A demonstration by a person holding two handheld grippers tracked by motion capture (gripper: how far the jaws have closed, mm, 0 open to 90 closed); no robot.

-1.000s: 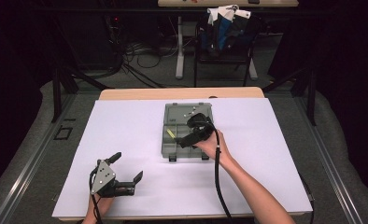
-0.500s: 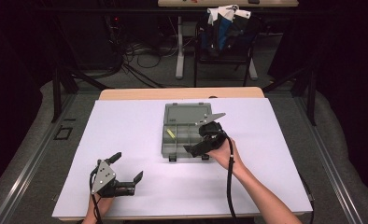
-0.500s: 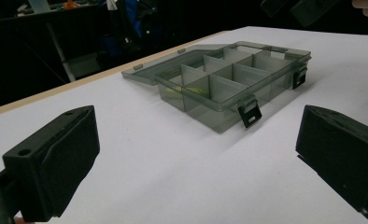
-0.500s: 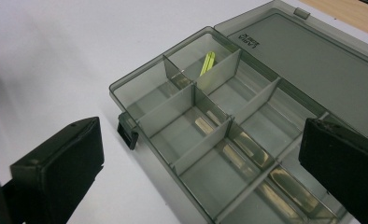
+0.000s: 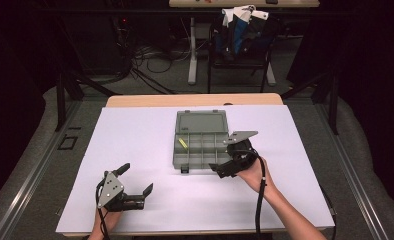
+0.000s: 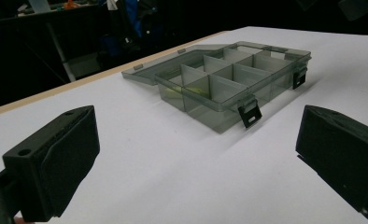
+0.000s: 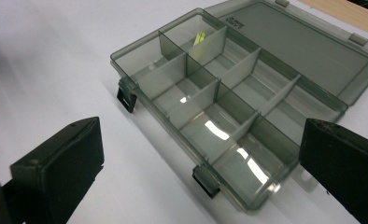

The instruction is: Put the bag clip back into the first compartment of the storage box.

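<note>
My fingers: the two black pads of my right gripper (image 5: 224, 168) are wide apart and hold nothing. My left gripper (image 5: 135, 187) is wide open too and holds nothing.

Right gripper: it hovers just beside the front right corner of the box (image 5: 201, 145). In the right gripper view the box (image 7: 233, 100) sits in the gap between my pads, a bit ahead of them. I am not touching it.

Left gripper: it rests low near the front left of the white table (image 5: 135, 135), well apart from the box. In the left gripper view I see the box (image 6: 229, 88) far ahead.

The box: it is a grey see-through box in the middle of the table. Its lid (image 5: 201, 121) is open and lies flat behind it. Two little black clips (image 7: 126, 99) hang on the front wall.

Inside the box: thin walls cut it into many small rooms. One small yellow thing (image 5: 183, 143) lies in a room on the left side of the box. In the right gripper view it (image 7: 200, 37) is in the far room. The other rooms look empty to me.

Step now: nobody told me the job. I think I am between moves, with my right gripper waiting by the open box.

Next move: my guess is I go for the yellow thing or shut the lid. For the yellow thing I must reach over the walls and come down straight. It is thin, so my pads must close gently.
</note>
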